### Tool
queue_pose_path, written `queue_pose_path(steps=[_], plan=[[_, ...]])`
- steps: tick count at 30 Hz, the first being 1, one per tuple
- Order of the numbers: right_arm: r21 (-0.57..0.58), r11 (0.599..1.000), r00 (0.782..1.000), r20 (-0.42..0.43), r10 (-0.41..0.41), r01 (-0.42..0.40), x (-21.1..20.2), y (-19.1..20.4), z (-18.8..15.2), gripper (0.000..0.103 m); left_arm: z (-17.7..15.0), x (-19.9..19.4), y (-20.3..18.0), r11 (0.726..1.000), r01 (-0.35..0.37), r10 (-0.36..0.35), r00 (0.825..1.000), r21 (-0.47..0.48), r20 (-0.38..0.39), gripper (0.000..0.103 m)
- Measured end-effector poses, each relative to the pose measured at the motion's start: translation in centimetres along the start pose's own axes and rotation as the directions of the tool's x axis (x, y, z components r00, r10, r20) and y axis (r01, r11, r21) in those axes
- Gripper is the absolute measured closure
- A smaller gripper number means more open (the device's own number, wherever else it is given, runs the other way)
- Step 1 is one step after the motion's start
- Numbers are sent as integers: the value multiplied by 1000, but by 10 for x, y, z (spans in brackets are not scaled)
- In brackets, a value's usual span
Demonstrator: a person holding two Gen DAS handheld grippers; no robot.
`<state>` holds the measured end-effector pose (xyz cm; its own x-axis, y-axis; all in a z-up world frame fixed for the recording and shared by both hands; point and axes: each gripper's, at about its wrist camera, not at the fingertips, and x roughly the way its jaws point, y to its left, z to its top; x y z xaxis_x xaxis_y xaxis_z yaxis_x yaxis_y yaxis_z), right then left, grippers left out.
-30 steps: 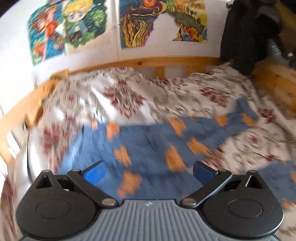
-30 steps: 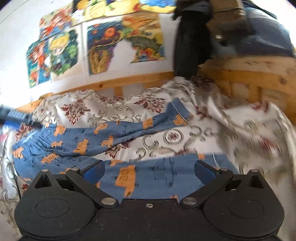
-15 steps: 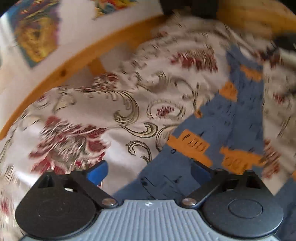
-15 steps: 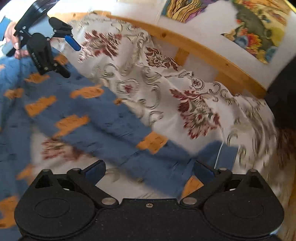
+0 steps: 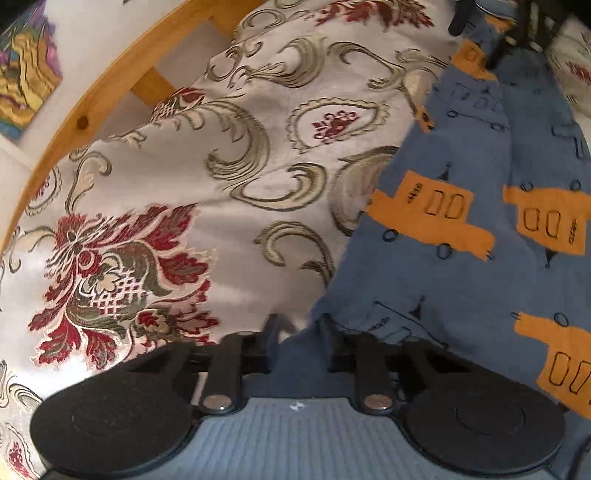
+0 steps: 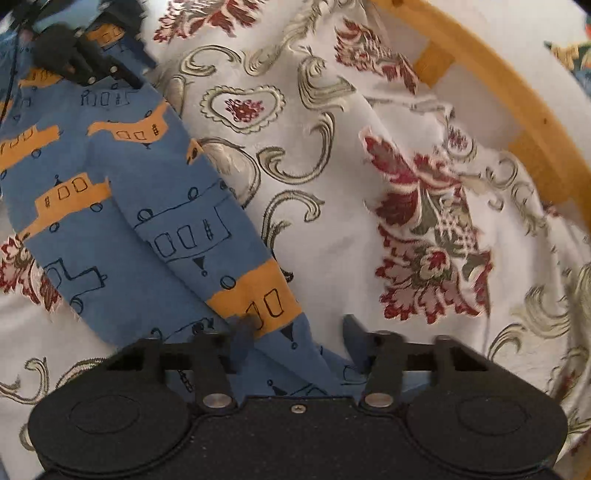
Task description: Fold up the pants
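Both hand-held grippers have dropped close to the bed since half a second ago, and their fingers, then spread wide, are now drawn in on cloth.

Item 1. Left hand-held gripper [image 5: 297, 332]: grey ribbed body, black round-lobed housings, dark fingers closed on the edge of the pants.

Item 2. Right hand-held gripper [image 6: 295, 332]: black speckled body, same lobed shape; its fingers are narrowed around a bunched fold of the pants, though whether the pads fully pinch it cannot be told. It also appears small at the far end of the left wrist view [image 5: 517, 26], as the left one does in the right wrist view [image 6: 85, 62].

Item 3. Pants [image 6: 147, 221]: soft blue woven cotton, printed with orange blocky vehicles and thin black line drawings. One leg lies stretched between the two grippers, creased lengthwise, resting on the bedspread.

Item 4. Bedspread [image 5: 221, 184]: pale, slightly glossy brocade with olive scrolls and dark red floral medallions, rumpled.

Item 5. Bed frame [image 5: 92, 107]: light varnished pine rail with short uprights, beyond the bedspread.

Item 6. Painting [image 5: 26, 77]: colourful, on the white wall, partly cut off.
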<state>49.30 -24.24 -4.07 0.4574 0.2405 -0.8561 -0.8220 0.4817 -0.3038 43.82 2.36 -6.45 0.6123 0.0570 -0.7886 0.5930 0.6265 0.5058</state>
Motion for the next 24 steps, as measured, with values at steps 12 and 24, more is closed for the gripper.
queue_pose_path(steps=[12, 24], plan=[[57, 986, 974, 157, -164, 157, -41, 8, -5, 103, 7, -36, -11, 956, -252, 269, 958, -151, 103, 102], [115, 899, 887, 151, -436, 422, 5, 4, 44, 91, 9, -31, 21, 892, -325, 376, 919, -315, 116, 63]])
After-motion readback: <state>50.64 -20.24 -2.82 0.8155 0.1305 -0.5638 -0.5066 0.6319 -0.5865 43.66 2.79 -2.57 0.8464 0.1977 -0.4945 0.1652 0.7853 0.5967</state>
